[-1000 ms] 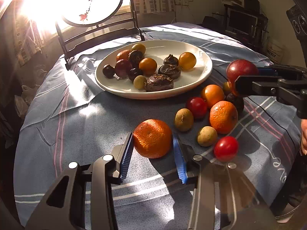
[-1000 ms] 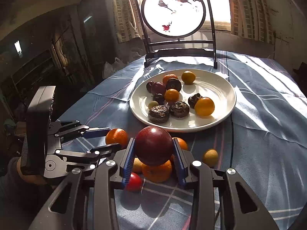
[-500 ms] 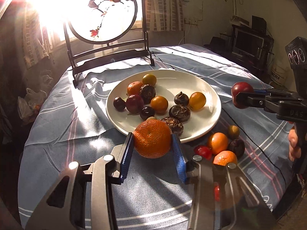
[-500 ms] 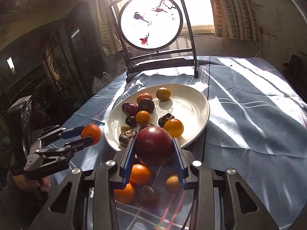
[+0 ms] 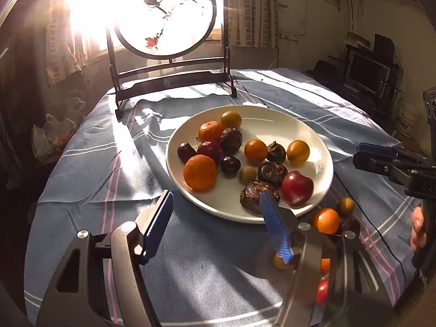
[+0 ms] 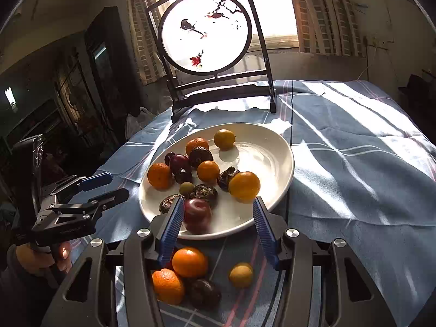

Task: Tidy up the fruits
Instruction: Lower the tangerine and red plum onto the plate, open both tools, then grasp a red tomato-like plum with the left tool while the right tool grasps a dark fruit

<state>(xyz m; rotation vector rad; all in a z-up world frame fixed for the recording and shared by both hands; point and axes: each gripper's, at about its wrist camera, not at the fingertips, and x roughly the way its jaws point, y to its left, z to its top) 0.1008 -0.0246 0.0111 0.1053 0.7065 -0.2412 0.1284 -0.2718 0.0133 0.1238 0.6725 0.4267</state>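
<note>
From the left wrist view, the left hand-held gripper (image 5: 218, 223) hangs just short of the near rim of the white plate (image 5: 321, 152), its blue-padded jaws spread wide and having just been opening, with nothing between them but striped cloth and the plate's edge. The mandarin (image 5: 200, 173) lies free on the plate's near left side, beside a dark cherry (image 5: 230, 164) and a red plum (image 5: 209, 150). The big red plum (image 5: 296, 188) rests at the plate's near right, touching a wrinkled dark fruit (image 5: 257, 197). More fruit waits on the blue striped tablecloth (image 5: 81, 177) of the table, near the right finger: a small orange (image 5: 325, 220) and a greenish round fruit (image 5: 346, 206). The right hand-held gripper (image 5: 366, 156) reaches in from the right edge, seen side-on, its opening not readable from here. A round painted screen (image 5: 166, 13) stands behind the plate. From the right wrist view, the right hand-held gripper (image 6: 216, 227) sits over the near rim of the plate (image 6: 283, 152), jaws parted and having just been opening; the big red plum (image 6: 197, 215) lies on the plate close by the left pad, looking slightly blurred, and the right pad stands well clear of it. On the cloth below lie two oranges (image 6: 189, 262), a dark fruit (image 6: 204, 293) and a yellowish one (image 6: 241, 274). The left hand-held gripper (image 6: 117, 186) shows at the left, fingers apart and empty, held by a hand (image 6: 41, 256).
</note>
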